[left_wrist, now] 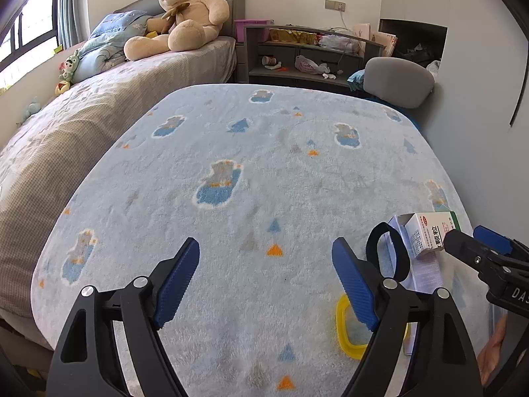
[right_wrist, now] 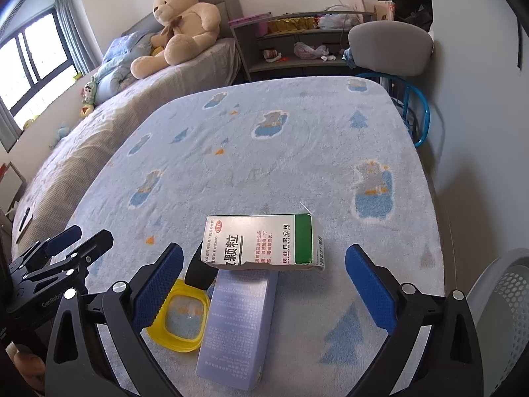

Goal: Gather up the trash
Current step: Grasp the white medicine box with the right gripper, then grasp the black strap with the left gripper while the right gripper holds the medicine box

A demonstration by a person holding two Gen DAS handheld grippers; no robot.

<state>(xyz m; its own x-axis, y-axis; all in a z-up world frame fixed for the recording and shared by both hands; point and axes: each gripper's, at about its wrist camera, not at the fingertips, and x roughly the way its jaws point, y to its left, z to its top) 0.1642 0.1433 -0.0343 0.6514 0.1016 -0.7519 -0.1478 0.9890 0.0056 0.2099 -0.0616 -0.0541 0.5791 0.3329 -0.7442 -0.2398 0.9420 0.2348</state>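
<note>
A white and green medicine box [right_wrist: 264, 241] lies on the blue fleece-covered table [right_wrist: 297, 152], its near edge resting on a pale lavender box [right_wrist: 241, 324]. A yellow plastic ring [right_wrist: 180, 317] and a black loop [right_wrist: 198, 271] lie just left of them. My right gripper [right_wrist: 264, 249] is open wide, and the medicine box shows between its blue pads without touching them. My left gripper [left_wrist: 266, 243] is open over bare blanket. To its right lie the medicine box [left_wrist: 426, 235], the black loop [left_wrist: 386, 251] and the yellow ring [left_wrist: 344, 330]. The right gripper [left_wrist: 466, 236] reaches in from the right edge.
A white mesh basket [right_wrist: 506, 314] stands at the table's near right. A grey chair [right_wrist: 390, 46] sits at the far end before cluttered shelves [right_wrist: 297, 43]. A bed with a big teddy bear [right_wrist: 178, 23] runs along the left. The left gripper [right_wrist: 89, 235] shows at the left.
</note>
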